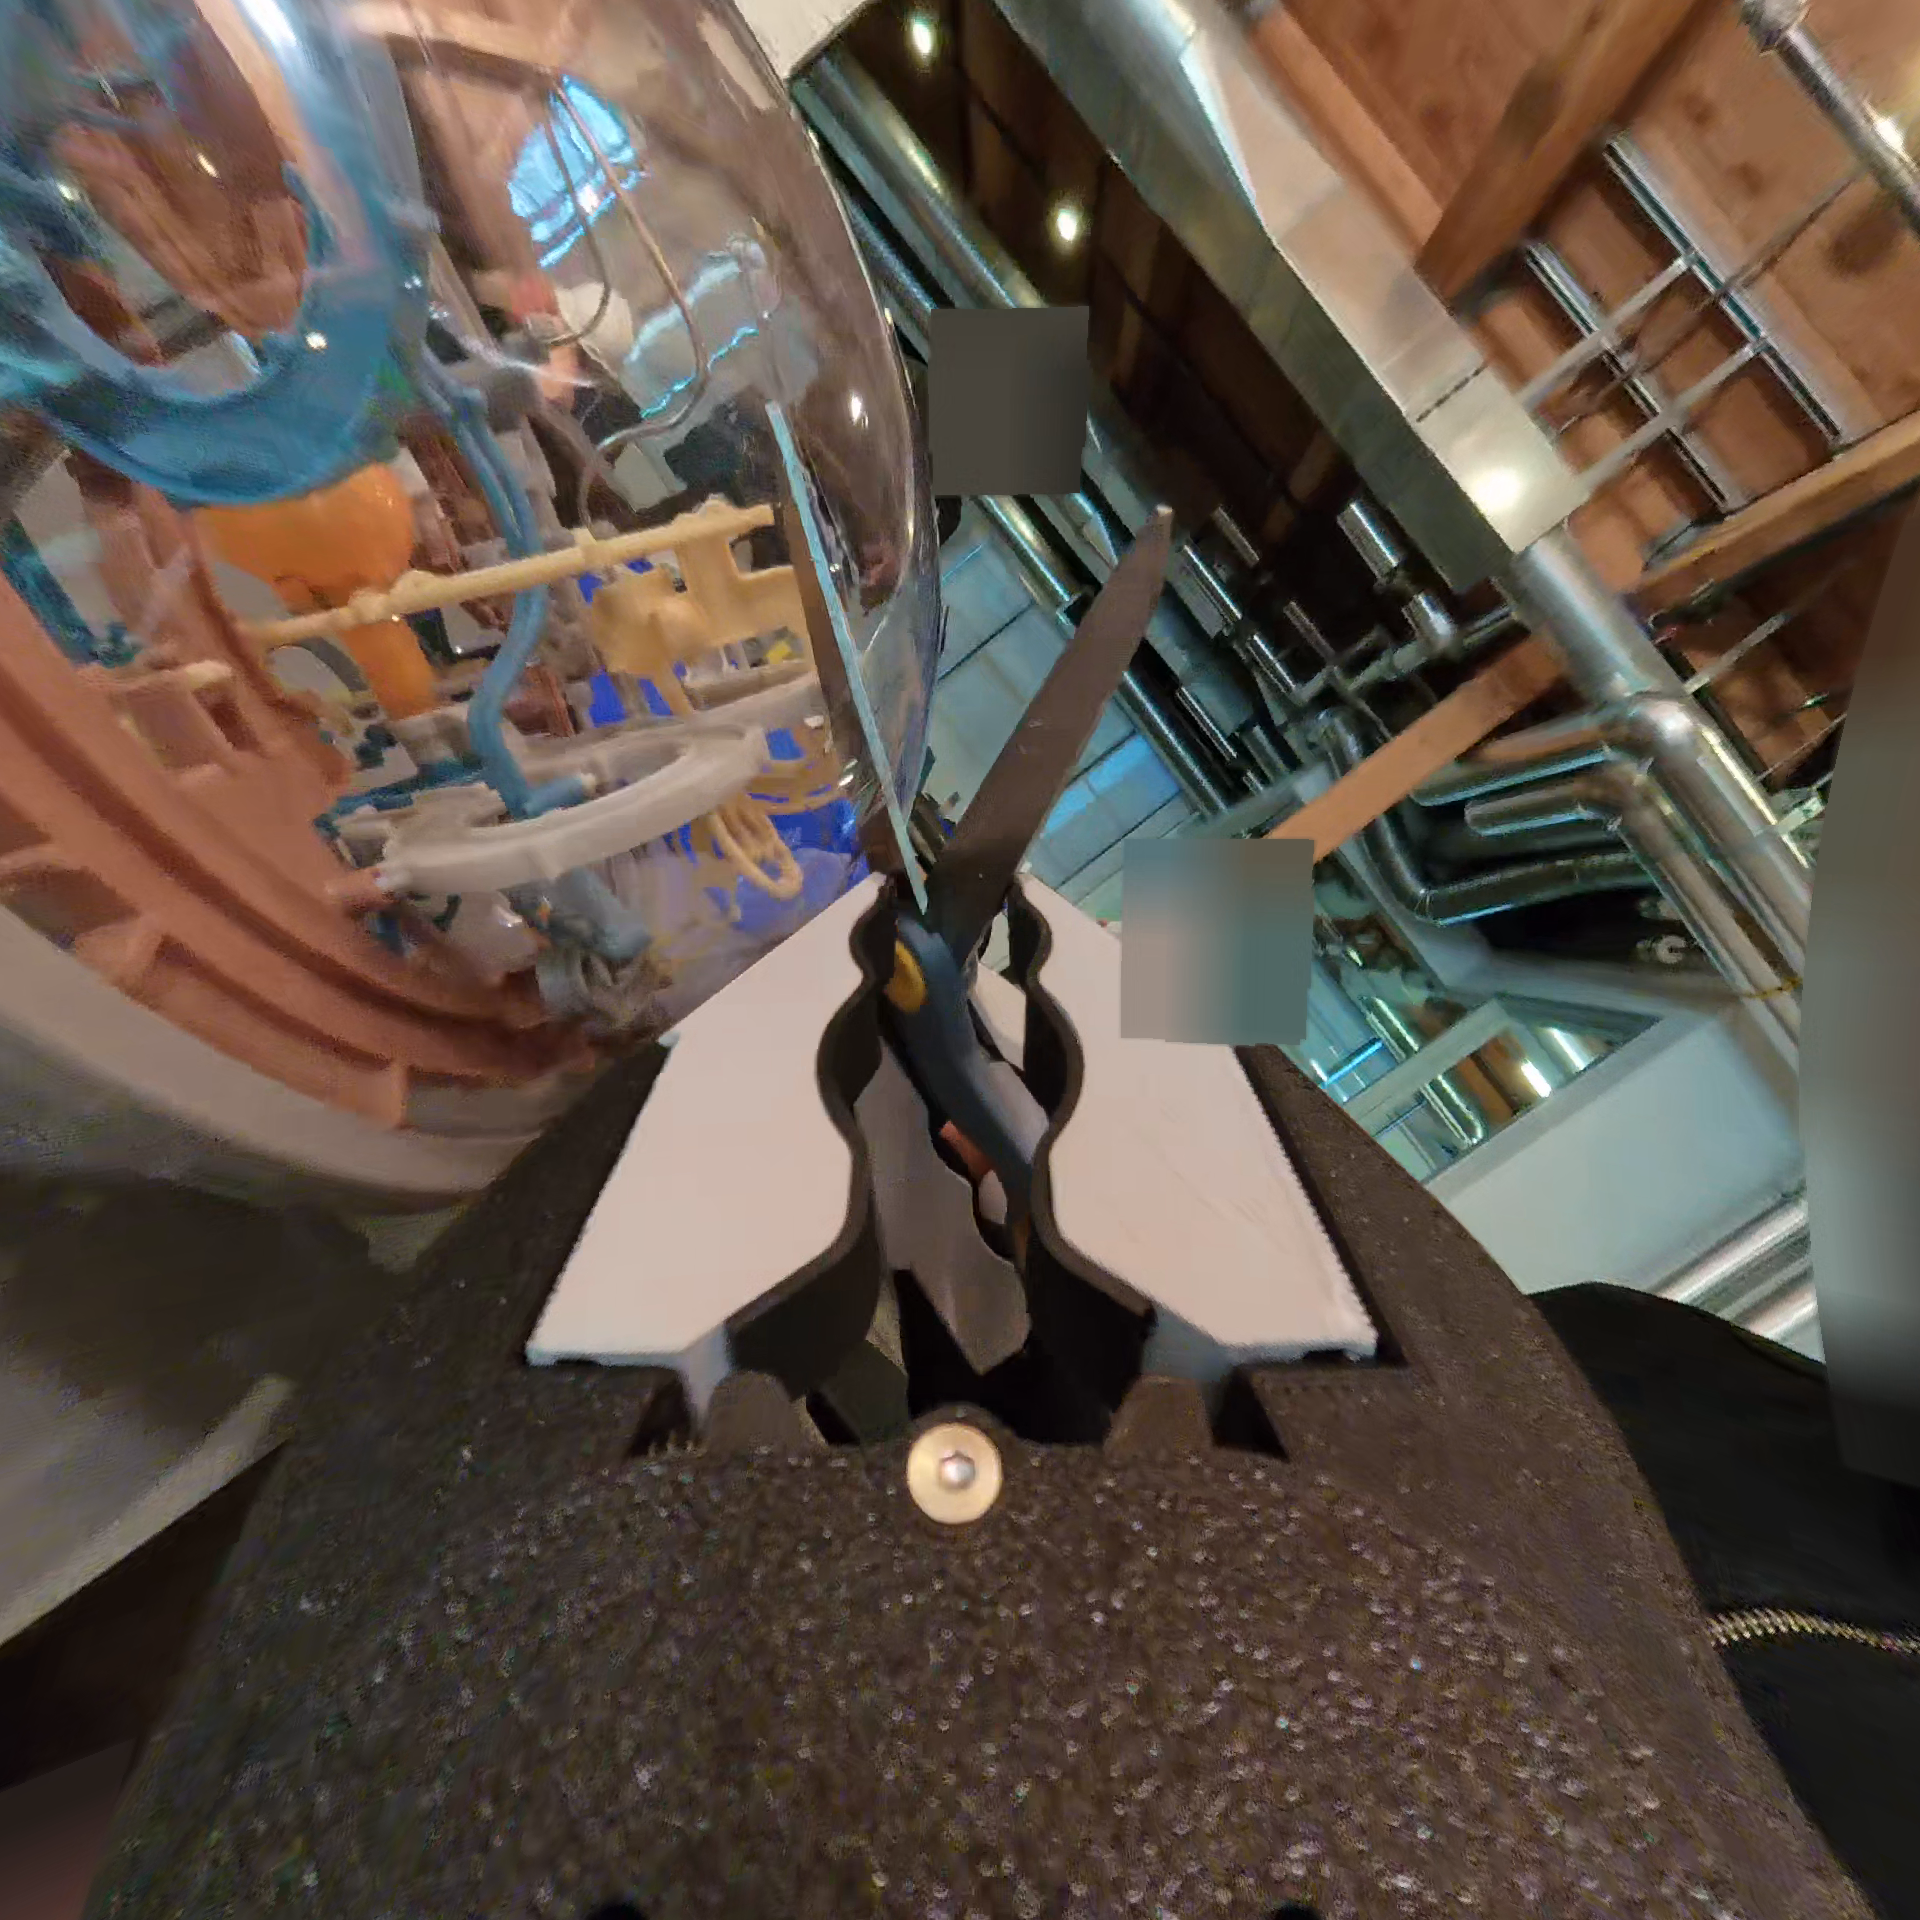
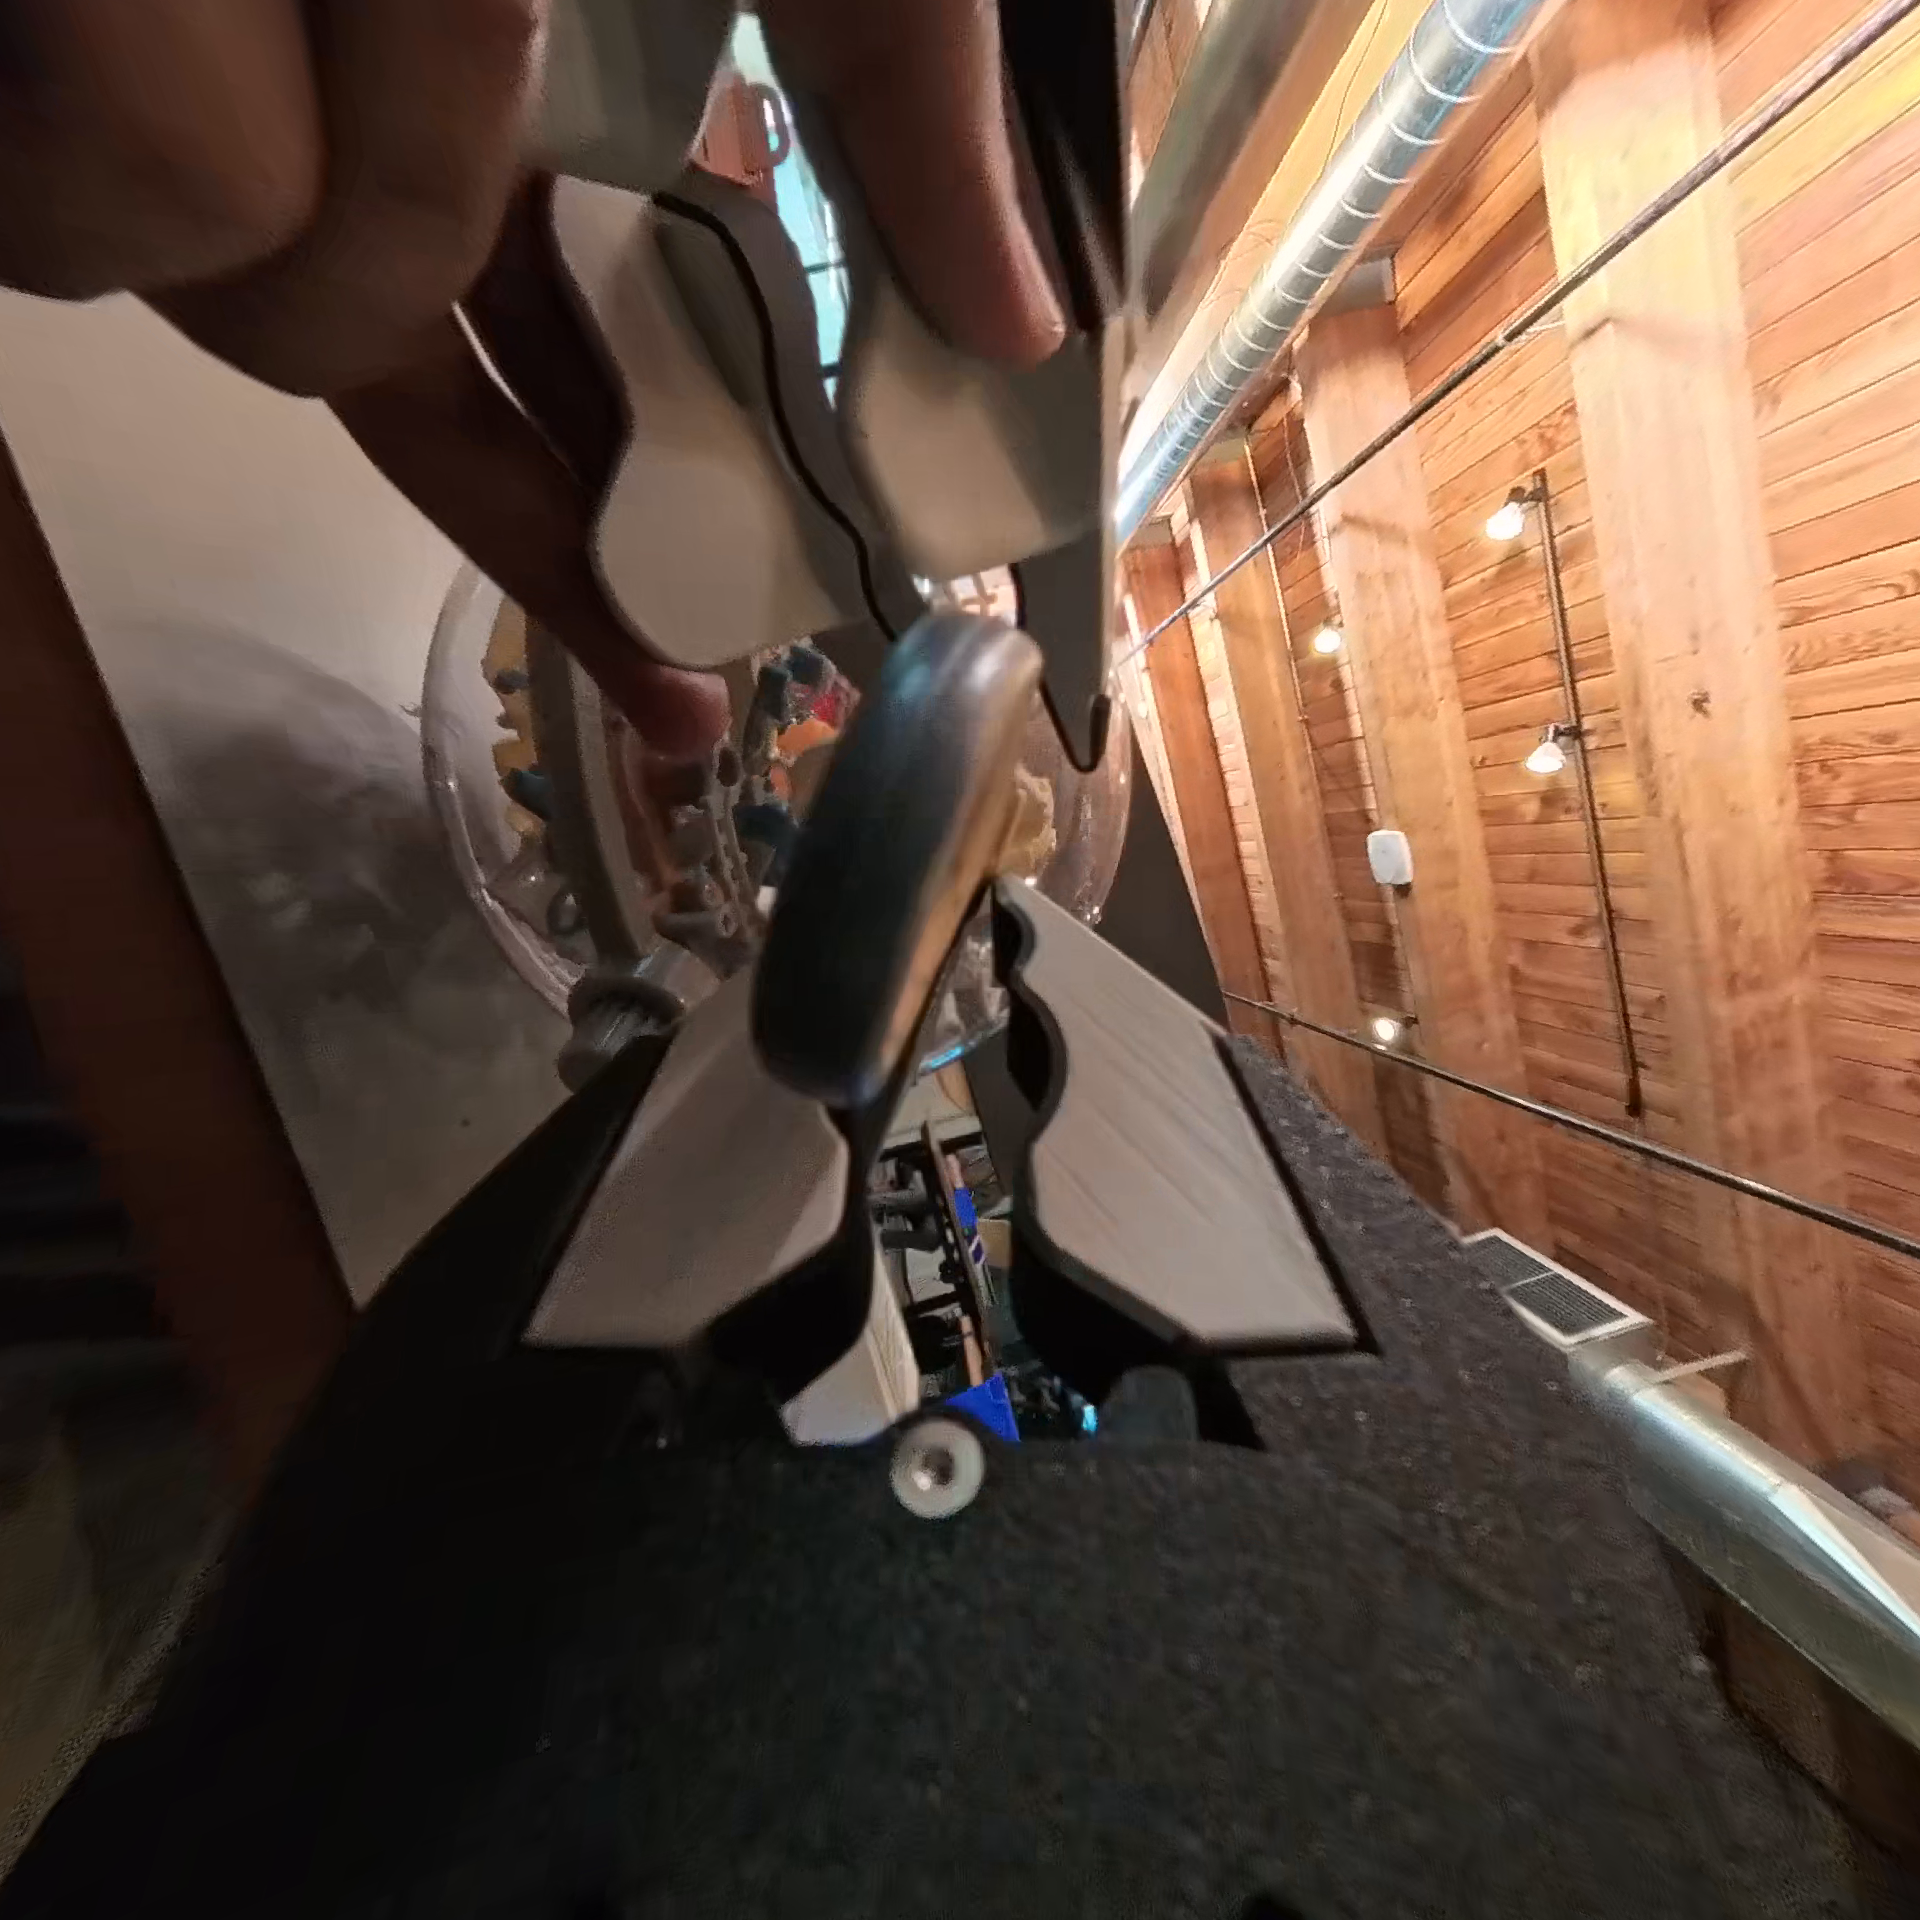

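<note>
My left gripper (image 1: 956, 904) is shut on the dark blue handle of a pair of scissors (image 1: 1049, 707). Their black blades stand open and point upward. The left blade lies against a clear plastic sphere (image 1: 520, 520) filled with coloured maze tracks. In the right wrist view, my right gripper (image 2: 914, 966) is closed on the scissors' dark handle loop (image 2: 883, 852). The left gripper (image 2: 810, 468) and a person's hand (image 2: 260, 208) are close above it. The sphere (image 2: 540, 831) shows behind them.
The sphere rests against a white surface (image 2: 208, 623). A wooden plank wall (image 2: 1662, 727) with small lamps and a silver duct (image 2: 1299, 260) are on the right. Metal pipes (image 1: 1558, 623) and wooden beams run overhead. A dark sleeve (image 1: 1766, 1558) is at the lower right. My two grippers' fingertips are within a few centimetres of each other.
</note>
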`<state>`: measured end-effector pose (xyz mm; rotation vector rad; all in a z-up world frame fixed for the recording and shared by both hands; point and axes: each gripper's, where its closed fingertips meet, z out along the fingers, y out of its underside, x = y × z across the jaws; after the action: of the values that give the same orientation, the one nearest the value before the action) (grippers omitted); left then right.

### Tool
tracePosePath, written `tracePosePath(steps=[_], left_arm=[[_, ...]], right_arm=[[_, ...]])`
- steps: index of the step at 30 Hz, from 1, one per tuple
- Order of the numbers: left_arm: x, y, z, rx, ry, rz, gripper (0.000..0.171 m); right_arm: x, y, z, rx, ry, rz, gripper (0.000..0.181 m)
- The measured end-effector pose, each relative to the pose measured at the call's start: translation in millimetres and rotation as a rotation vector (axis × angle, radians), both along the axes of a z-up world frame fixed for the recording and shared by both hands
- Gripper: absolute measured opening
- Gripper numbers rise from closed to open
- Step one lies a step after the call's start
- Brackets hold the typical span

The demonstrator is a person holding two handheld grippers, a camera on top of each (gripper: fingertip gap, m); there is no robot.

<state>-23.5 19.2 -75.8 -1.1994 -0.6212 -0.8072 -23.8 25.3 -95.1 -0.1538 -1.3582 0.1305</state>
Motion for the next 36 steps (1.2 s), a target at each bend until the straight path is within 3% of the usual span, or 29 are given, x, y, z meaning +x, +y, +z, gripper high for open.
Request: tracePosePath(steps=[6, 10, 16, 20, 25, 29, 32, 36], left_arm=[[-15, -4, -4, -0.050, 0.057, 0.130, 0.000], [-20, -6, -5, -0.008, -0.010, 0.132, 0.000], [-38, -13, 2, 0.061, -0.075, 0.241, 0.000], [-50, -22, 5, 0.088, -0.096, 0.304, 0.000], [-51, -21, 6, 0.093, -0.097, 0.322, 0.000], [-53, -21, 6, 0.086, -0.086, 0.349, 0.000], [-55, -21, 6, 0.089, -0.087, 0.364, 0.000], [-54, -17, 3, 0.063, -0.062, 0.373, 0.000]], right_arm=[[1, 7, -3, -0.040, -0.014, 0.006, 0.017], [7, 12, -10, -0.175, -0.070, 0.042, 0.018], [17, 31, -13, -0.348, -0.117, 0.027, 0.018], [24, 28, -12, -0.580, -0.188, 0.107, 0.019], [24, -1, 4, -0.963, -0.354, 0.301, 0.043], [17, -20, 2, -1.280, -0.688, 0.400, 0.099], [3, -15, -21, -1.267, -0.809, 0.271, 0.106], [-6, -13, -39, -1.102, -0.810, 0.156, 0.105]])
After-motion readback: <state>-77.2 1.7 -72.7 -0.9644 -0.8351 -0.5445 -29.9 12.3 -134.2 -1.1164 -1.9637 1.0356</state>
